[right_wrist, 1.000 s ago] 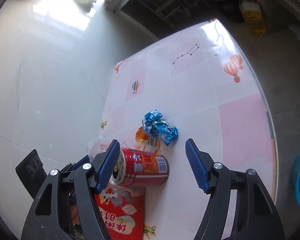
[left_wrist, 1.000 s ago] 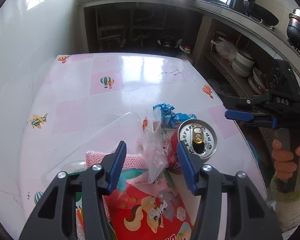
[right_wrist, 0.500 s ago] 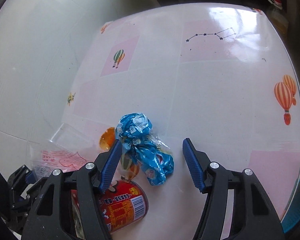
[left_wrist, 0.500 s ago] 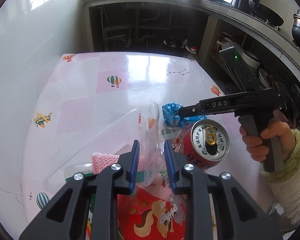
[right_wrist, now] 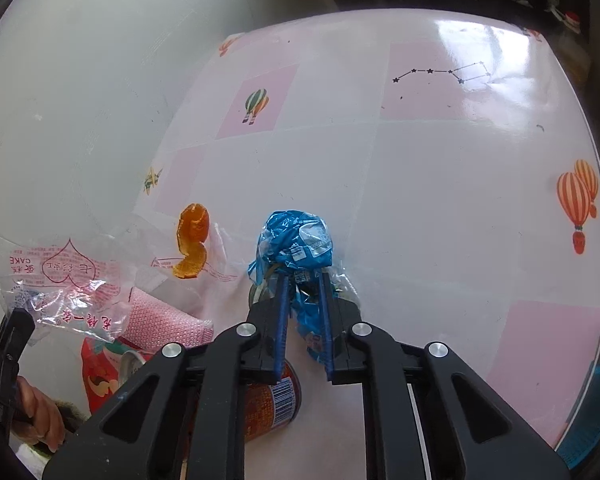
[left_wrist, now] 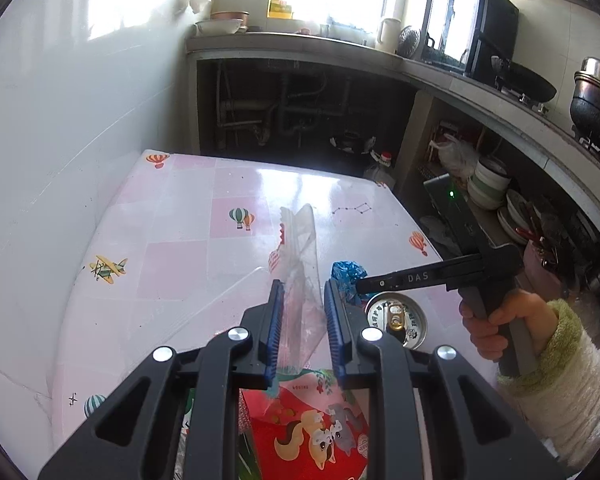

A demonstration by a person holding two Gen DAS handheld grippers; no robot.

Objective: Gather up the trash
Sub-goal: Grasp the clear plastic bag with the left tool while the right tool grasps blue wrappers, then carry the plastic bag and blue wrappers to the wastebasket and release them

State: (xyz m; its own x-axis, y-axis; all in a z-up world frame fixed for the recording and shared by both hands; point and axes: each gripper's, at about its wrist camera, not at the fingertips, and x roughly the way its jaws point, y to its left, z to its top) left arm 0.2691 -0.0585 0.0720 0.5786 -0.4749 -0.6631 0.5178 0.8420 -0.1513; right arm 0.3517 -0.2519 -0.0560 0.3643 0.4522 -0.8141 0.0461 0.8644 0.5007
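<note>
**Ana:** Left wrist view first. What does the left gripper (left_wrist: 301, 292) have?

**Ben:** Its jaws have just been closing, and the blue pads now pinch a clear plastic bag (left_wrist: 300, 248) that stands up between them above the pink checked table (left_wrist: 172, 264). Just to its right sits an upright drink can (left_wrist: 396, 320), pull-tab top showing. Beyond that a crumpled blue wrapper (left_wrist: 346, 274) lies against the tip of the right gripper (left_wrist: 360, 285), held by a hand (left_wrist: 496, 328) in a fuzzy sleeve.

**Ana:** And the right wrist view?

**Ben:** The right gripper (right_wrist: 303, 280) has just been closing too; it is clenched on the blue wrapper (right_wrist: 296, 240), whose bulk bulges past the fingertips on the table (right_wrist: 440, 200). The can (right_wrist: 276, 404) shows under the left finger. To the left lie an orange peel (right_wrist: 191, 240), a pink sponge (right_wrist: 160, 320) and the printed clear bag (right_wrist: 64, 280).
</note>
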